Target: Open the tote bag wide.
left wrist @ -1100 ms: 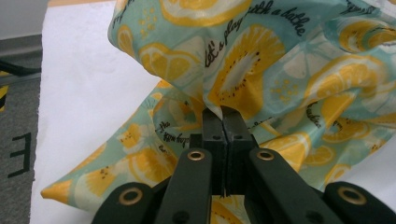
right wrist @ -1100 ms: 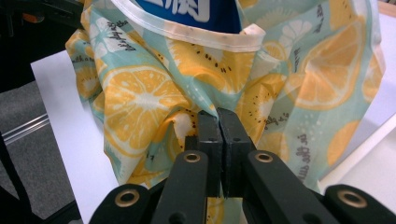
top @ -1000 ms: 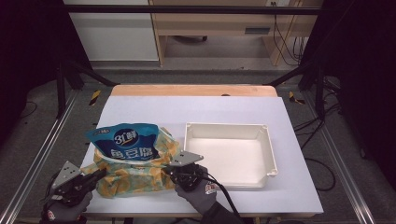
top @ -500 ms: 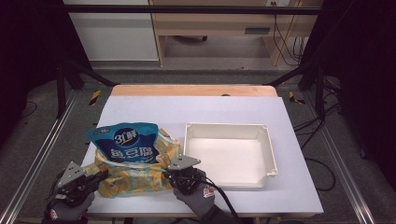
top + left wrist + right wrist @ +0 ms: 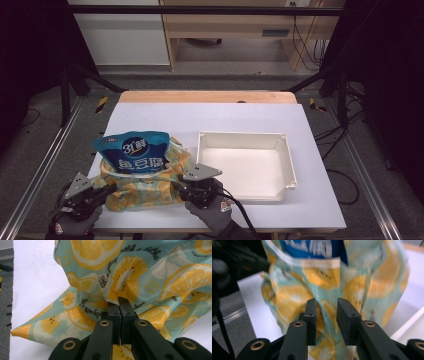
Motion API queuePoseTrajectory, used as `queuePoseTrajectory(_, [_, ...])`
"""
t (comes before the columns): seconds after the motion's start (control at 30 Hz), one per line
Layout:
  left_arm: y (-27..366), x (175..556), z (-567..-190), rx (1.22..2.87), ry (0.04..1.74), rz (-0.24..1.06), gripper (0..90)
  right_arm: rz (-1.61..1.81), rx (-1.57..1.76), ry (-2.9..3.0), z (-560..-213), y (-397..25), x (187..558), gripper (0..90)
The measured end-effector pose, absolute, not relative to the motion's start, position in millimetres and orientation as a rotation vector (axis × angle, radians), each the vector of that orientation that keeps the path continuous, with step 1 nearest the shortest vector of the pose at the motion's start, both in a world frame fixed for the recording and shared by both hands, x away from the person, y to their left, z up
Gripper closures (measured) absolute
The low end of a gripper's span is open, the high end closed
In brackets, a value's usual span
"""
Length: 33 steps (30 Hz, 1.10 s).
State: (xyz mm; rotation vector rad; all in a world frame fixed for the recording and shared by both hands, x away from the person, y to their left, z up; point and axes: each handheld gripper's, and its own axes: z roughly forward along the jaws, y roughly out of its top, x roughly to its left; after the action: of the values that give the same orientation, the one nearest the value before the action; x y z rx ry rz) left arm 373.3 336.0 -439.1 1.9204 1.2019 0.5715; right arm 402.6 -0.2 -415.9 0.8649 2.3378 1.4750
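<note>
- A white tray (image 5: 287,159) sat on the table's right half.
- The white table (image 5: 250,117) had a wooden strip (image 5: 200,96) along its far edge.
- A pale cabinet (image 5: 122,35) stood beyond.

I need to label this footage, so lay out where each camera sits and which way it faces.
High view: above the person's side of the table, facing forward and down on the lemon-print bag and white tray; gloved hands enter from below.
Left gripper view: rides the left gripper, looking along jaws shut on the bag's fabric.
Right gripper view: rides the right gripper, looking along parted jaws at the bag, with the blue pouch on top.
All three share the bag.
</note>
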Motion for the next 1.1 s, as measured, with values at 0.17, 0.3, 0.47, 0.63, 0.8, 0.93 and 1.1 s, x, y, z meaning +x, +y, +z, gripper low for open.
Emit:
queuePoseTrajectory(0.17, [336, 374, -440, 1.934, 1.202, 0.568, 89.1, 1.554, 0.834, 2.248, -395, 4, 401, 77.4])
queuePoseTrajectory(0.3, [336, 375, -440, 1.939, 1.208, 0.560, 89.1, 1.598, 0.843, 2.195, -384, 13, 406, 78.7])
queuePoseTrajectory(0.47, [337, 375, -440, 1.939, 1.207, 0.556, 89.0, 1.561, 0.851, 2.194, -385, 28, 412, 80.5])
queuePoseTrajectory(0.63, [338, 375, -440, 1.927, 1.209, 0.558, 88.3, 1.445, 0.874, 2.271, -410, 38, 414, 88.9])
queuePoseTrajectory(0.8, [340, 373, -435, 1.898, 1.207, 0.569, 81.9, 1.397, 0.902, 2.310, -430, 40, 413, 90.0])
queuePoseTrajectory(0.93, [343, 366, -424, 1.828, 1.181, 0.584, 76.3, 1.383, 0.923, 2.327, -440, 42, 413, 90.0])
queuePoseTrajectory(1.1, [340, 357, -409, 1.781, 1.137, 0.620, 73.7, 1.368, 0.928, 2.347, -448, 46, 412, 90.0])
